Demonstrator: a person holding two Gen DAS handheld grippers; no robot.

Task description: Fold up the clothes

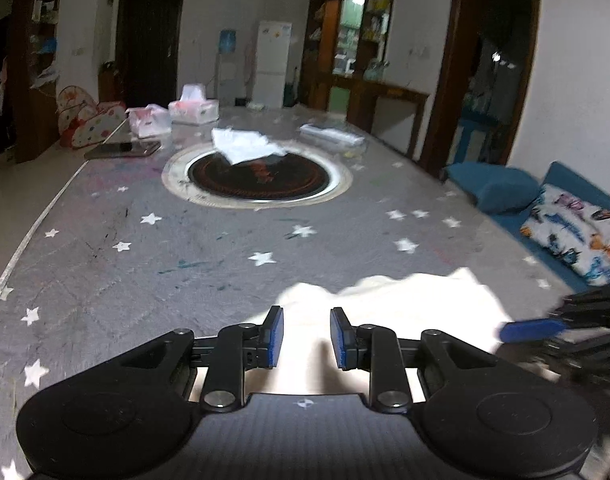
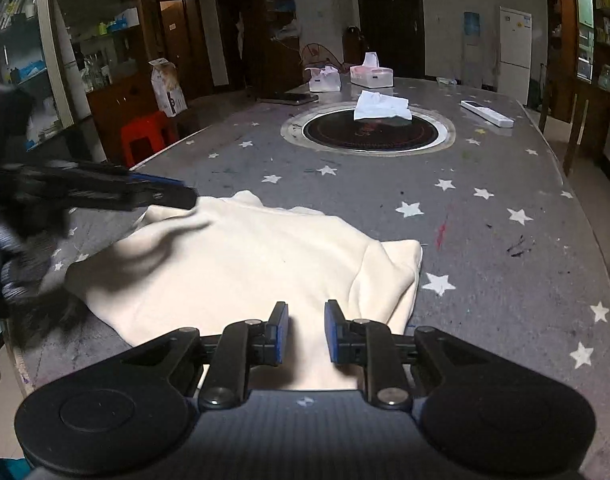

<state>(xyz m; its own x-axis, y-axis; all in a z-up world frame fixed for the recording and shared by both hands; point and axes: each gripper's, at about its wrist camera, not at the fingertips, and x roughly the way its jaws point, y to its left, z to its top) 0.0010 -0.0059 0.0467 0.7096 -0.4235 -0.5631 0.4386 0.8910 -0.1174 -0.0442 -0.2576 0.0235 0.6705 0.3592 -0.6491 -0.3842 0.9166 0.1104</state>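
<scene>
Both tongs (image 1: 306, 338) (image 2: 306, 334) gape, empty; only right view shows whole garment (image 2: 241, 264) (cream).

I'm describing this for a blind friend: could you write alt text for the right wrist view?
A cream garment lies partly folded on a grey star-patterned table, under the right gripper, whose jaws stand slightly apart with nothing between them. The left gripper reaches over its far left corner.

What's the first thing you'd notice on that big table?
A cream garment lies rumpled on the starry grey table, right in front of both grippers, the left gripper and the right gripper. Farther back, a white cloth sits on the edge of a round black hotplate.
</scene>
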